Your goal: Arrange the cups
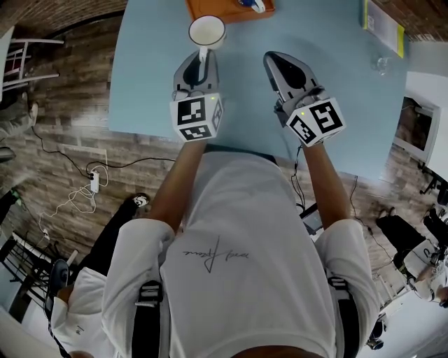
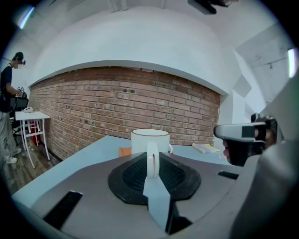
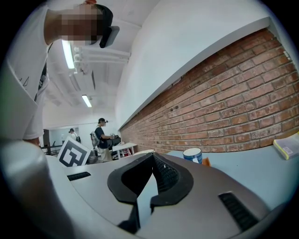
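Head view: left gripper (image 1: 202, 59) grasps the white cup (image 1: 207, 31), which sits at its 12 o'clock, just short of the orange tray (image 1: 210, 10). Right gripper (image 1: 274, 61) is at 3 o'clock.
Left gripper view: pads pinch the handle (image 2: 153, 160). Likely ceramic, so rigid, glazed-slick and chippable. The handle is the right hold, but the cup may swing.
Right gripper view: jaws clenched on nothing. Blue cup (image 3: 192, 155) at 1 o'clock.

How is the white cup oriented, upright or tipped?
Upright: the white cup shows a level rim on top, its handle vertical, clamped by the left gripper; the head view looks into its mouth.
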